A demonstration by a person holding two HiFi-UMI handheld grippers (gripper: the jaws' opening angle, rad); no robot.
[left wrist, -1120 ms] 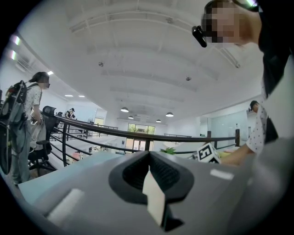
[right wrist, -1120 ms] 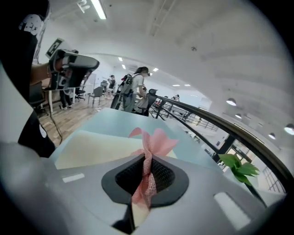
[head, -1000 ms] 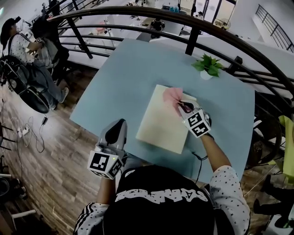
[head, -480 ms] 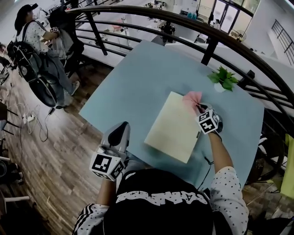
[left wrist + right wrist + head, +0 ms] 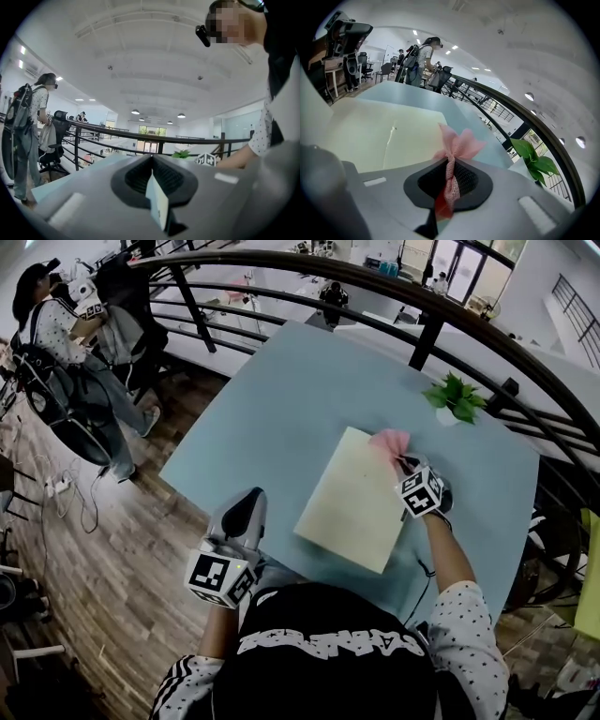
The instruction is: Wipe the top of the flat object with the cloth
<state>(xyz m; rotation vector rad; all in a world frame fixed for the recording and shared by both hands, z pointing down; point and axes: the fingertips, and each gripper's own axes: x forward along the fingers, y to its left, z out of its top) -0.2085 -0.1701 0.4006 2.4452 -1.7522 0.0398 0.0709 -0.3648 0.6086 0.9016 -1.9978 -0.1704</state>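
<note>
Sliding outward since a second ago, the right gripper [image 5: 406,465] has dragged the pink cloth [image 5: 388,441] from further in on the board [image 5: 349,498] to its far right corner, near the plant [image 5: 455,395]. Its jaws are clamped on the cloth's twisted tail. As before, the left gripper [image 5: 247,498] hangs off the near edge of the worktop [image 5: 272,399], jaws together on nothing.

Small potted plant [image 5: 457,397] on pale-blue table [image 5: 277,399]; dark railing [image 5: 424,343] beyond
</note>
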